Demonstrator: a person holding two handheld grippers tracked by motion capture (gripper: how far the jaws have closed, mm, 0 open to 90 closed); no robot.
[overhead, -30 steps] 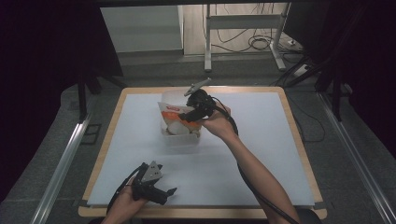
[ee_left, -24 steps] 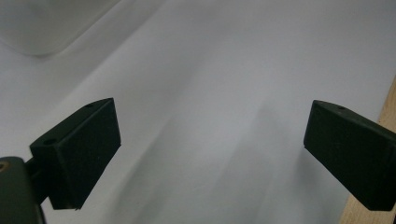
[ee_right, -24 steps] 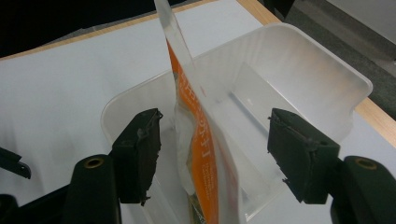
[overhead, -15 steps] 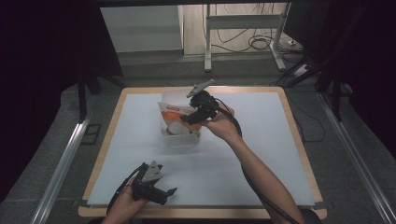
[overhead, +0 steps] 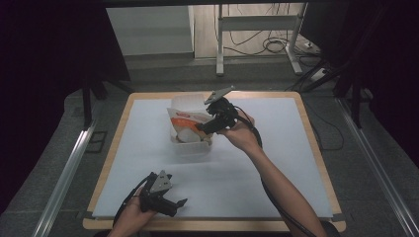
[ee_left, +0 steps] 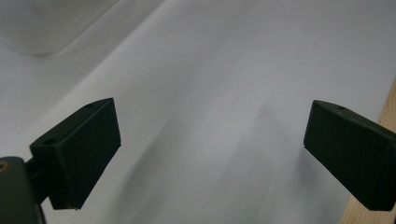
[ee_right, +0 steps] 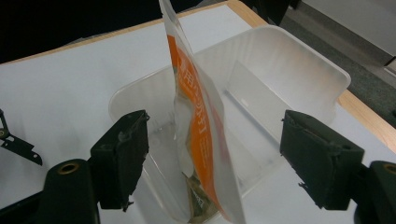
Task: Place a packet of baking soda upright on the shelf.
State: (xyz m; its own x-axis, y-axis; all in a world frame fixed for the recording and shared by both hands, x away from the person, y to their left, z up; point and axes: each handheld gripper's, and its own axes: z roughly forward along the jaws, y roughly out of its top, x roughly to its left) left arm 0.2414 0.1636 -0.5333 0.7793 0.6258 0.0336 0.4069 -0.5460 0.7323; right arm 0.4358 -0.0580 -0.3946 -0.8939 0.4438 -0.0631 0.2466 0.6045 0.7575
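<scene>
Orange-and-white pouch (ee_right: 198,130) is stood on edge in a clear tub (overhead: 190,143) at centre; judged light, limp and slick, best pinched by its top edge; the right gripper (ee_right: 212,161) is spread around it; at seven o'clock, the left gripper (overhead: 165,200) is spread, empty.

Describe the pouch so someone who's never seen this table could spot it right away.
Look at the white table, then at the clear plastic bin toward its far side, beside the right gripper. The pouch stands on edge inside that bin, between the gripper's open jaws. It is the only orange-and-white thing there, flat and glossy.
</scene>
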